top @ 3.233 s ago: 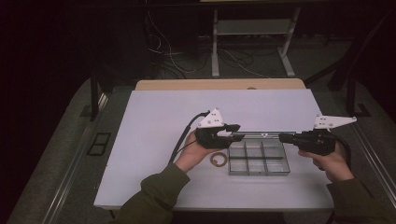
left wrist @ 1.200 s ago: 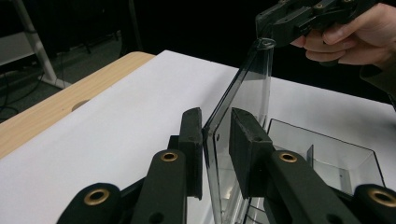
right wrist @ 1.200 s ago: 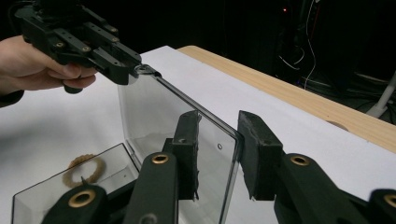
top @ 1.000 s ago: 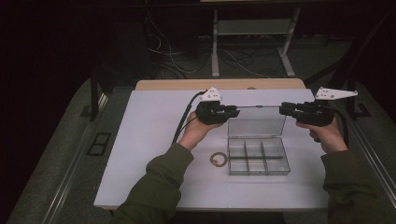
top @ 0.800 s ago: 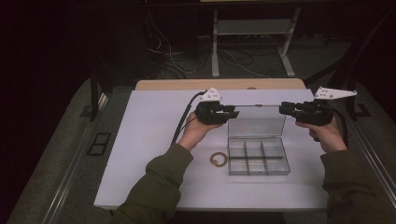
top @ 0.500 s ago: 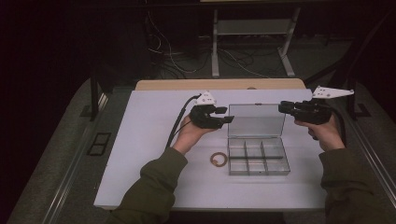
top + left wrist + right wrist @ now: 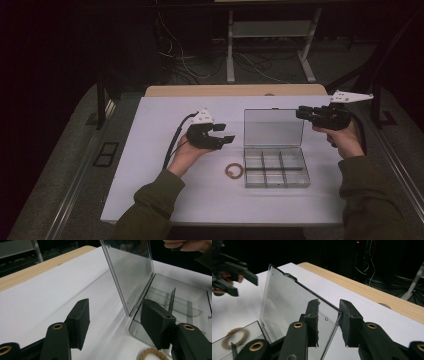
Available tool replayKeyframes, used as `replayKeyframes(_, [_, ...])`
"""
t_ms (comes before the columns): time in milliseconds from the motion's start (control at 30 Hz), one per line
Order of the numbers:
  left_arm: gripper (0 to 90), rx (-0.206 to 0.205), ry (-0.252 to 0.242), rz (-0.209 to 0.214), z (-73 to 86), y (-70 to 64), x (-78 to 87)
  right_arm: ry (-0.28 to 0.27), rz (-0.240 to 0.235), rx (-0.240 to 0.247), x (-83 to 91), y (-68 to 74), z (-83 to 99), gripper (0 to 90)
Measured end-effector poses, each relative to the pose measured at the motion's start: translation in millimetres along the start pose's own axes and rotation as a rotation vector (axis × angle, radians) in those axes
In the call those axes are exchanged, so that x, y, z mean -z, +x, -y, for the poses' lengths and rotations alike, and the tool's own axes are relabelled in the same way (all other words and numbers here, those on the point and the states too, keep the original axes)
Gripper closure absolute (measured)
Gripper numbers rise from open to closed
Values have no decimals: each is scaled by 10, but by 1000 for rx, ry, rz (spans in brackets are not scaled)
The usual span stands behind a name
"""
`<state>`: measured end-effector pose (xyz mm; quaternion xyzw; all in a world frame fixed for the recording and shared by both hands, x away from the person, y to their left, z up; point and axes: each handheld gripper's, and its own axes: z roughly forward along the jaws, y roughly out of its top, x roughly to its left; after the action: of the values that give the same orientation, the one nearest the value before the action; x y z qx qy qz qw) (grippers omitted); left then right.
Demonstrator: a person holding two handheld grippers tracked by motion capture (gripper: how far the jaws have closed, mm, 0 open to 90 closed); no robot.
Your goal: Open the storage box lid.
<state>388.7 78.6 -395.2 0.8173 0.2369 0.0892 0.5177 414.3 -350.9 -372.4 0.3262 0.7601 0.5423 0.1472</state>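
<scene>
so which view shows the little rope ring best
The high view: the rope ring lies whole on the table beside the clear box. The left gripper view catches just its top arc at the bottom edge; the right gripper view shows it through the box wall.

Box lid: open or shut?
Open. The clear lid stands upright above the compartment box; the right tool straddles its corner.
</scene>
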Motion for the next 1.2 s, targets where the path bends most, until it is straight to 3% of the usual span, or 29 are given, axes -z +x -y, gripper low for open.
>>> replayKeyframes(533, [336, 27, 18, -48, 426, -73, 486, 7, 25, 8, -133, -77, 51, 626])
replayKeyframes(800, [295, 21, 35, -56, 618, -213, 645, 12, 45, 2, -211, -112, 98, 591])
replayKeyframes(1200, [202, 58, 17, -83, 816, -285, 805, 18, 71, -17, -327, -152, 189, 531])
